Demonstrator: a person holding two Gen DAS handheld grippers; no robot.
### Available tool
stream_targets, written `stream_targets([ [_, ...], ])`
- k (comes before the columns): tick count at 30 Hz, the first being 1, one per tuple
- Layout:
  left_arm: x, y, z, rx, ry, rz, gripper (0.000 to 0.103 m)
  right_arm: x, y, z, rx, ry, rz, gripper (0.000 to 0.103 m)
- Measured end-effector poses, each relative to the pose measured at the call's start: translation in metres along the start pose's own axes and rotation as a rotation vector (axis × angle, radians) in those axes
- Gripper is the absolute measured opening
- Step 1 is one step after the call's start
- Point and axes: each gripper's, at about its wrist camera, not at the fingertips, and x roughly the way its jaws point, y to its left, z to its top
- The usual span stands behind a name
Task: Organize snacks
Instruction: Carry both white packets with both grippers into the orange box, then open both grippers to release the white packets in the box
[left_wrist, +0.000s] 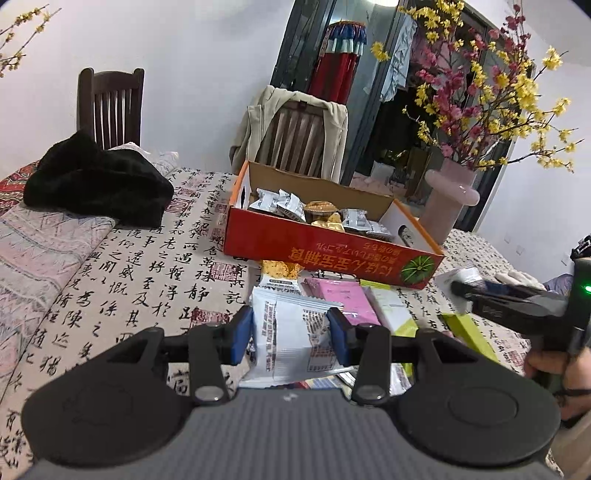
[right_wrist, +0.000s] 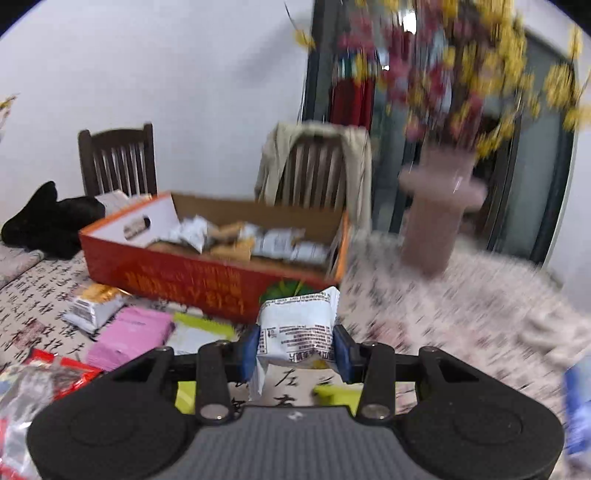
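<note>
Both grippers carry cargo: left gripper (left_wrist: 291, 338) clamps a white snack packet (left_wrist: 291, 332); right gripper (right_wrist: 297, 350) clamps another white packet (right_wrist: 299, 321). Red box (left_wrist: 325, 247) at 12 o'clock, part filled. Pink packet (left_wrist: 341, 295) and green packets (left_wrist: 393, 310) remain on the tablecloth (left_wrist: 122, 280).

White snack packets (left_wrist: 291, 332) beside red box (left_wrist: 325, 247)

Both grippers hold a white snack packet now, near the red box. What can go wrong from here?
1. The right gripper pinches its white packet low down, so the packet may slip or flop before reaching the red box.
2. The left gripper holds another white packet over loose packets, which it might drag along.
3. The pink vase stands beside the box; a wide swing could hit it.
</note>
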Motion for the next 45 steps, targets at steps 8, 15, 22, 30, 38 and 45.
stream_targets([
  [8,-0.029,-0.011,-0.023,-0.006,0.011,-0.053,0.044,-0.099,0.012,-0.033,0.037,-0.017,0.106,0.041],
  [15,-0.038,-0.018,-0.039,0.007,0.033,-0.07,0.044,-0.142,0.024,-0.068,0.126,0.021,0.168,0.042],
  [22,-0.026,-0.015,-0.016,0.046,-0.009,-0.04,0.044,-0.139,0.027,-0.05,0.117,-0.014,0.188,0.042],
  [30,0.047,-0.003,0.072,0.117,-0.072,-0.028,0.045,-0.066,0.008,0.035,0.126,-0.085,0.245,0.043],
  [38,0.179,0.012,0.146,0.12,0.004,0.004,0.045,0.084,-0.02,0.098,0.16,0.039,0.181,0.043],
  [45,0.264,0.021,0.159,0.125,0.054,0.072,0.046,0.19,-0.021,0.103,0.107,0.16,0.064,0.044],
])
